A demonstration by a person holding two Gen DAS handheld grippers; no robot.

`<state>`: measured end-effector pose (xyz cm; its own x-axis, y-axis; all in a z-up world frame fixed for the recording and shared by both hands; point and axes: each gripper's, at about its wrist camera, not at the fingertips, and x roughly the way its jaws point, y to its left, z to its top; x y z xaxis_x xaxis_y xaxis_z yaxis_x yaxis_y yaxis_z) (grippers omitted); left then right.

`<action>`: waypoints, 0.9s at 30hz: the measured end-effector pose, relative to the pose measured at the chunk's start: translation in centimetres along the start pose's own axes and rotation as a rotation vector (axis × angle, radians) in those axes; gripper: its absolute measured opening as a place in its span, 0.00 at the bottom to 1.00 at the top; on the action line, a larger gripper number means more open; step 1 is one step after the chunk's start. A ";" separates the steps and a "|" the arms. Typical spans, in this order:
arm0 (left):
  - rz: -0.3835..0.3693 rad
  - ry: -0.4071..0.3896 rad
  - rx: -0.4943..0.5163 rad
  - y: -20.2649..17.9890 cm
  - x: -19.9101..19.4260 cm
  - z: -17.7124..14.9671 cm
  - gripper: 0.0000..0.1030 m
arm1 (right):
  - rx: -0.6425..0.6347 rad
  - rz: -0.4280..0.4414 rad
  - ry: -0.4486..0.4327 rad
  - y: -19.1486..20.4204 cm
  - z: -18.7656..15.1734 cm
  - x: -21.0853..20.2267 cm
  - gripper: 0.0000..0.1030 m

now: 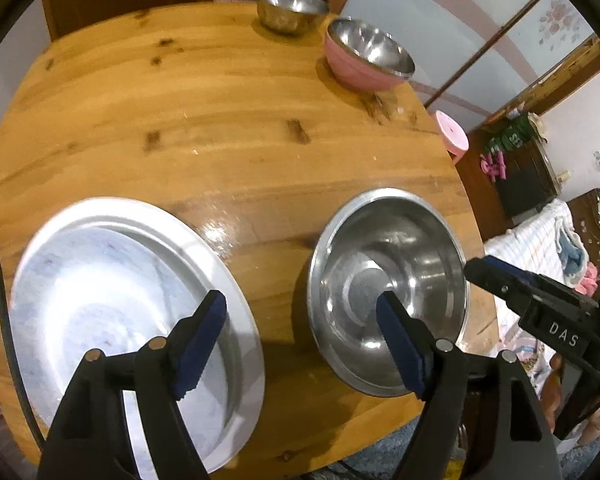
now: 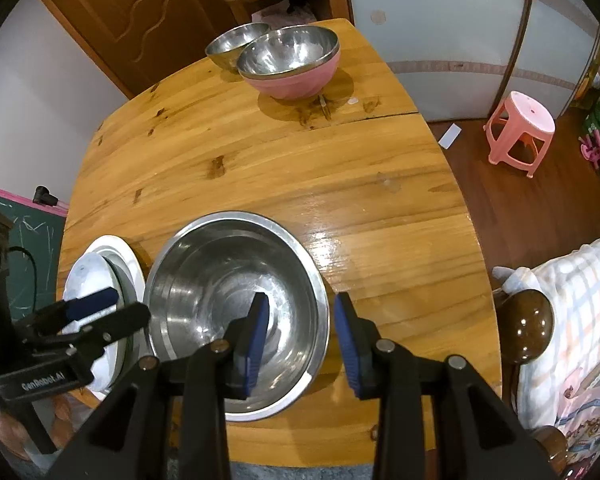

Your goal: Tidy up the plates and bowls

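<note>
Near the front edge of the round wooden table (image 2: 284, 168), a wide steel bowl (image 2: 236, 280) sat upright, and just to its left lay a white plate (image 1: 228, 264) with a smaller pale plate (image 1: 112, 304) resting inside it, slightly off-centre.

The right gripper (image 2: 300, 344) pointed steeply down over the steel bowl's right rim. Its jaws stood partly apart, one blue pad inside the bowl and the other outside over bare wood, with the rim between them; neither pad pressed on the metal, so it held nothing.

The left gripper (image 1: 300, 344) hung above the gap between the plates and the steel bowl, its jaws spread wide. From its own camera, one pad appeared over the stacked plates and the other over the bowl's interior. Nothing was clamped between them.

At the far side of the table stood a pink bowl (image 2: 296, 72) with a steel lining, and just behind it a second, all-steel bowl (image 2: 236, 46); the right wrist view showed the two overlapping, and whether they touched could not be told. Both were well apart from the near group.

Off the table to the right, a pink plastic stool (image 2: 520, 128) stood on the wooden floor.
</note>
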<state>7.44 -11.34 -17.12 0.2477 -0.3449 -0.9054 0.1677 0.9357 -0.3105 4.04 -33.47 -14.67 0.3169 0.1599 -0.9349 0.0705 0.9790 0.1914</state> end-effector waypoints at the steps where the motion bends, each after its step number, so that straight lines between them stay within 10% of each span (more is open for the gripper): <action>1: 0.010 -0.009 0.004 -0.1 -0.3 0.1 0.79 | 0.000 0.001 -0.002 0.0 0.0 -0.1 0.33; 27: 0.103 -0.297 0.121 -5.0 -13.9 9.8 0.87 | -0.183 -0.070 -0.244 1.2 7.8 -12.1 0.33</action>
<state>12.47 -11.99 -0.13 0.5335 -0.2726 -0.8007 0.2350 0.9571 -0.1693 7.63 -35.22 -0.82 0.5366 0.0780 -0.8402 -0.0644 0.9966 0.0514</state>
